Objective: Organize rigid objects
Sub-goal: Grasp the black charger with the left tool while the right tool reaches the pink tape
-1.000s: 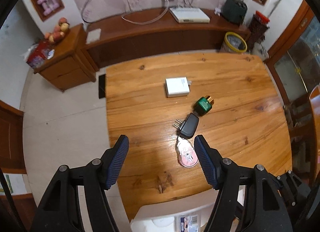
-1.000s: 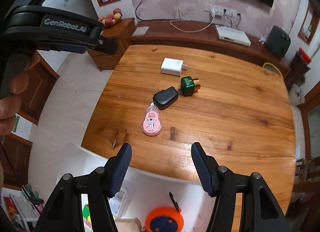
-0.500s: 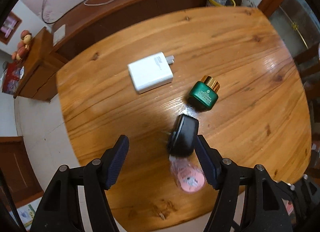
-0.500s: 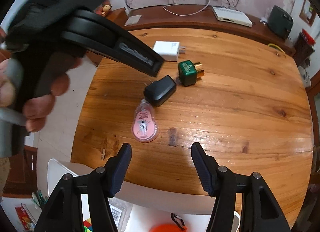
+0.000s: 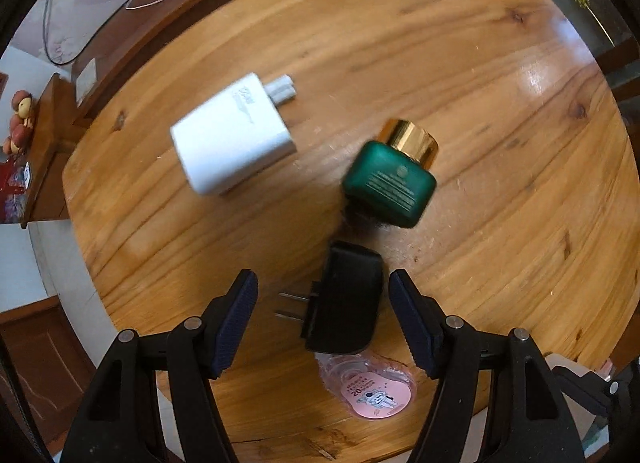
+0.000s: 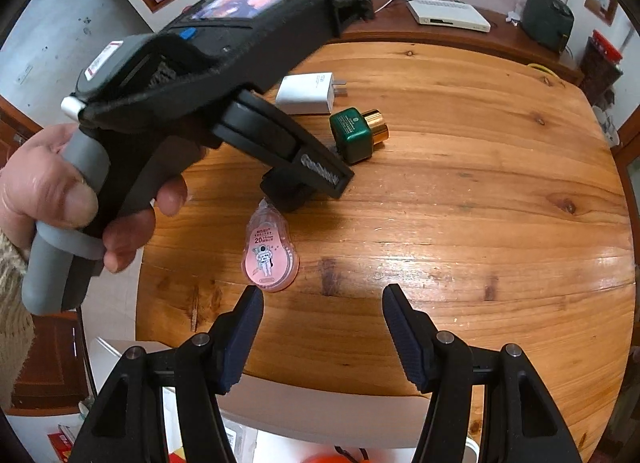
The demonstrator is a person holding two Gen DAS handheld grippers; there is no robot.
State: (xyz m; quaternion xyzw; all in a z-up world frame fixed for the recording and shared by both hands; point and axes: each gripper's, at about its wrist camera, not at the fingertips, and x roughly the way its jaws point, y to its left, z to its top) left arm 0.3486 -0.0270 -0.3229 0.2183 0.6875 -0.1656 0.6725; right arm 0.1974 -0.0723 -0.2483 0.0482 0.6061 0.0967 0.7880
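Note:
A black plug adapter (image 5: 344,299) lies on the wooden table (image 5: 500,143) between the open fingers of my left gripper (image 5: 323,313), not gripped. A pink correction-tape dispenser (image 5: 370,391) lies just behind it. A green bottle with a gold cap (image 5: 394,179) and a white charger (image 5: 232,135) lie beyond. In the right wrist view, the left gripper (image 6: 320,171) hangs over the black adapter (image 6: 286,195). My right gripper (image 6: 322,327) is open and empty above the table's near edge, just short of the pink dispenser (image 6: 270,255).
A long wooden sideboard (image 6: 460,37) with a white box (image 6: 448,15) and a dark speaker (image 6: 548,19) runs behind the table. A white chair back (image 6: 328,407) sits under the near edge. A low cabinet with fruit (image 5: 24,123) stands at the left.
My left gripper has moved forward and down over the table until its open fingers straddle the black adapter. My right gripper has edged a little closer to the table.

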